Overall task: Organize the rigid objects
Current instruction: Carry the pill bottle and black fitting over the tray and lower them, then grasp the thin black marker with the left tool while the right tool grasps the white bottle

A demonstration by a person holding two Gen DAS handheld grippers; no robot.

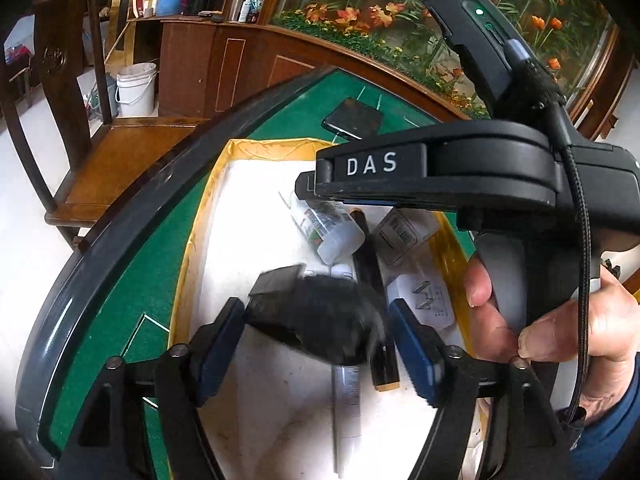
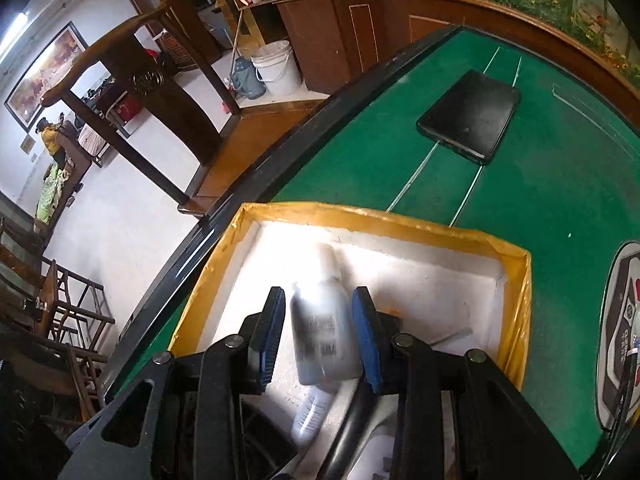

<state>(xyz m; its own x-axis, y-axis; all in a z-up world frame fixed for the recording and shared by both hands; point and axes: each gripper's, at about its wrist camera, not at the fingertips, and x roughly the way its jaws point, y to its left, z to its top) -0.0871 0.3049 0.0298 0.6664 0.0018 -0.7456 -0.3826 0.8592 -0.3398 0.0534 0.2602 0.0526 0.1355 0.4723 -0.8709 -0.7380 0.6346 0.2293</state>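
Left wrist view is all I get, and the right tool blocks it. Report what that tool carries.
Observer: The right tool has a pale bottle between its pads, neck pointing forward over the tray.
Operator: Describe the tray floor ahead of it.
Observer: Ahead of the bottle the floor is bare white up to the far wall.
Operator: Name anything to the right of the tray.
Observer: A flat grey-rimmed packet lies on the green table, apart from the tray.
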